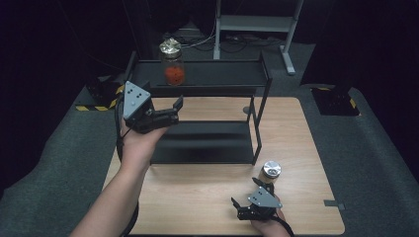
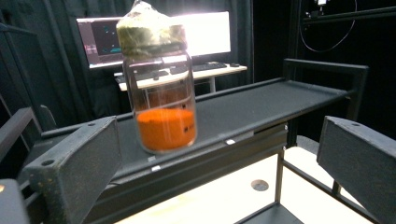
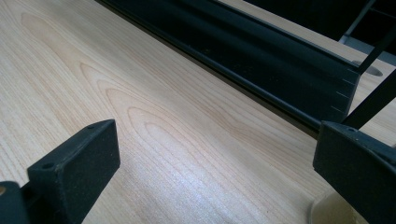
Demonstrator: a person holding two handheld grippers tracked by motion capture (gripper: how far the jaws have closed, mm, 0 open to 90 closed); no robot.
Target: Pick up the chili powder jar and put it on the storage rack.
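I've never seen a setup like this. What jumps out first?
The glass jar of bright orange powder, with a crinkled foil-like cap, stands on the top shelf of the black rack. The left gripper is raised toward it with jaws open, not touching. Near the table's front edge, the right gripper rests open beside a small metal-lidded jar.

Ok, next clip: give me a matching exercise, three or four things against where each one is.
Things:
1. glass jar of orange powder
2. small silver-lidded jar
3. left gripper
4. right gripper

Places:
A. low over the wooden table's near edge
B. top shelf of the black metal rack
C. raised before the rack, jaws apart
D. on the table by the rack's front right leg

Pairs: 1-B, 2-D, 3-C, 4-A
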